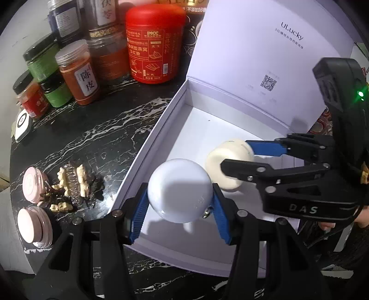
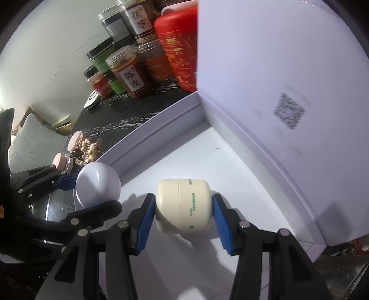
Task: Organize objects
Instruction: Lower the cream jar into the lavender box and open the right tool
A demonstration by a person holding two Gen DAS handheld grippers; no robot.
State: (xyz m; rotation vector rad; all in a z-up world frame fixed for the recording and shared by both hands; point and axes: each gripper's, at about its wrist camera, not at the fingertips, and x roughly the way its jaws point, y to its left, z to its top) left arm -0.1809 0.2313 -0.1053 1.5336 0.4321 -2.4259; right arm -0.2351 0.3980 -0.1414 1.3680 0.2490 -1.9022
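while both jars hang over the open white box [image 1: 161, 129], i see my left hand-held gripper [image 1: 181, 205] clamped on the white round jar [image 1: 180, 190] just inside the box's left wall, and my right hand-held gripper [image 2: 183, 210] clamped on the cream jar [image 2: 182, 205] above the bare box floor. the raised lid [image 2: 276, 69] closes off the far side. the two jars sit near each other. the dark marble surface [image 1: 92, 129] lies left of the box.

The QR code [image 2: 289, 110] on the box lid [image 2: 276, 69] is blurred, and the top edge cuts the back jars [image 1: 69, 13].
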